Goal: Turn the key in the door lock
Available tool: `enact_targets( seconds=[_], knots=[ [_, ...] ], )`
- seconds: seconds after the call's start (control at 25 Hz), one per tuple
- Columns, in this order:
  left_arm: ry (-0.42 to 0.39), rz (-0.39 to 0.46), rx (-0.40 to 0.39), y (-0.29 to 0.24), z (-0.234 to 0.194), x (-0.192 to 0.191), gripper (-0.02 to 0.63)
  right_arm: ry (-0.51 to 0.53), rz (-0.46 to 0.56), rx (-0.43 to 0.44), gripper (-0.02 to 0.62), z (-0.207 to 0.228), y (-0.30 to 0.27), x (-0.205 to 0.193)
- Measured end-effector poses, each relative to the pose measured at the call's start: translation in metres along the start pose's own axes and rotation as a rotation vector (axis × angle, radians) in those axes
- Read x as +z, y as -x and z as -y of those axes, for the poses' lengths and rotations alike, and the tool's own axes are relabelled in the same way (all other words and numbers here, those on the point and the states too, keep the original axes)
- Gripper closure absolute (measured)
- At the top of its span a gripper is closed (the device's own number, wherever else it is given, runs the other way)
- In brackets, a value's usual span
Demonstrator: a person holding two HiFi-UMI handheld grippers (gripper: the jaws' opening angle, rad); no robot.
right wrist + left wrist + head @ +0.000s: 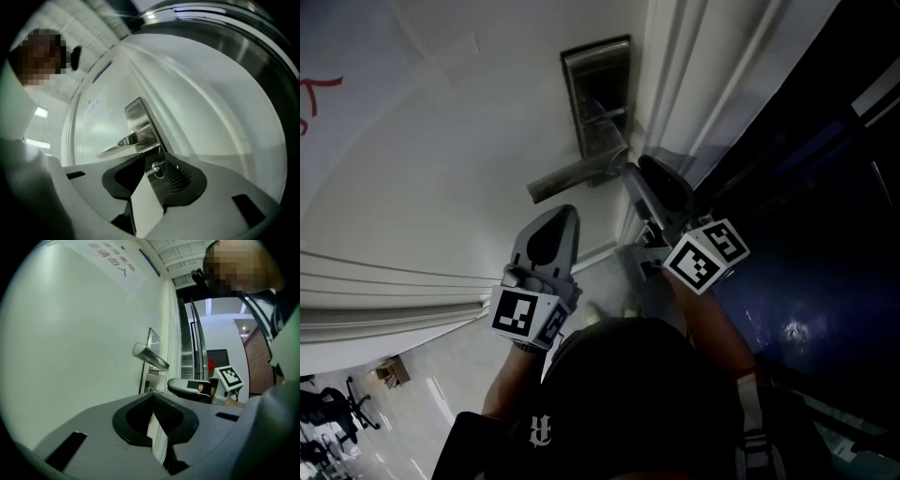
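The key (156, 169) sits in the lock plate (140, 117) just under the door handle (123, 144), right in the gap between my right gripper's (157, 163) jaws. They're apart and not pinching it. To do this well I'd ease in till both pads flank the key's head, clamp firmly, then roll my wrist about the key's own line with no sideways shove. Too small to tell how far it's turned, honestly. My left gripper (151, 399) hangs beside the handle, its 2 jaws together on nothing.

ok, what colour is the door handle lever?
Silver, bare brushed metal. The door handle shows best in the left gripper view.
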State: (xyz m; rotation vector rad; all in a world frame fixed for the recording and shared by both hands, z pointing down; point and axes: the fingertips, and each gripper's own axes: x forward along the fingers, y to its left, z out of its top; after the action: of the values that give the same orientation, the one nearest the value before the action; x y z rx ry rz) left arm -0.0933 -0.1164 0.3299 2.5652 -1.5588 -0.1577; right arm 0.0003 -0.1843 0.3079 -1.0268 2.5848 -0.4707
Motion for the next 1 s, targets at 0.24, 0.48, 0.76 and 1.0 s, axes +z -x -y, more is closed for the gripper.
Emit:
enact_targets(
  seconds=[0.24,0.48,0.76,1.0],
  knots=[
    [-0.007,0.003,0.0,-0.001,0.004,0.001,0.6,0.776,-0.161,-0.04,0.477,-0.028,0.001,-0.021],
    [-0.014,0.004,0.003,-0.002,0.006,0.003,0.6,0.966,-0.204,-0.066,0.477,-0.028,-0.005,-0.033],
    [-0.017,0.004,0.003,-0.002,0.007,0.003,0.6,1.344,-0.226,-0.073,0.477,-0.026,-0.012,-0.04],
    [-0.017,0.009,-0.006,-0.002,0.009,0.005,0.6,1.61,-0.241,-0.09,0.477,-0.025,-0.022,-0.048]
  ],
)
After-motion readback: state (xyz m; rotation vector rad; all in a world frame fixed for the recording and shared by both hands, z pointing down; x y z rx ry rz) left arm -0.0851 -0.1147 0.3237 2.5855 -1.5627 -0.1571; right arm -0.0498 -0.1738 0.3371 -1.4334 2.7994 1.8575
